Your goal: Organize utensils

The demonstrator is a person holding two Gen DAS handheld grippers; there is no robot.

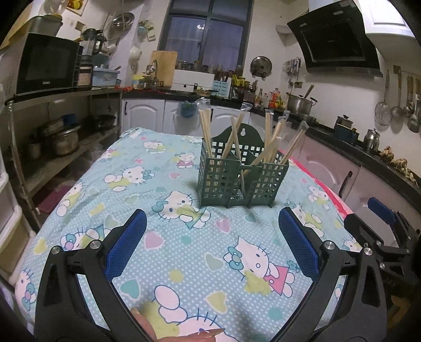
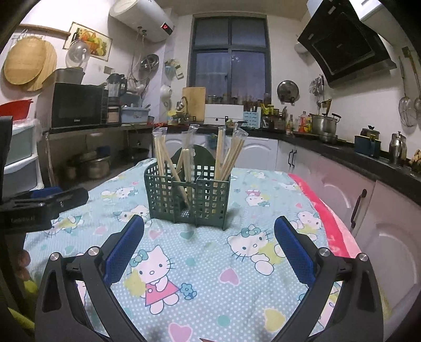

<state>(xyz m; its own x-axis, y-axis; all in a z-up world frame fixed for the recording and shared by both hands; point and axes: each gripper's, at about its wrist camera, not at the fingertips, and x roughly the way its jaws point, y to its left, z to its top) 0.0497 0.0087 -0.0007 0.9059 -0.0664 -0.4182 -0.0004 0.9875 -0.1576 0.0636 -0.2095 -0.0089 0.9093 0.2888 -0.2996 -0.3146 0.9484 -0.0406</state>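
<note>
Both blue-padded grippers, left (image 1: 211, 219) and right (image 2: 209, 226), spread wide, empty | dark green plastic lattice caddy (image 1: 240, 181) holds plastic-sleeved wooden chopsticks (image 1: 205, 131) | risk: nudging lightweight caddy on soft cloth tips it.

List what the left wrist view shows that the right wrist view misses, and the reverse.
Left wrist only: ladles and strainers hanging on a wall rail. Right wrist only: white water heater, round woven trays. Both: dark green lattice utensil holder with wrapped wooden chopsticks, cartoon-cat tablecloth, open left gripper and right gripper.
</note>
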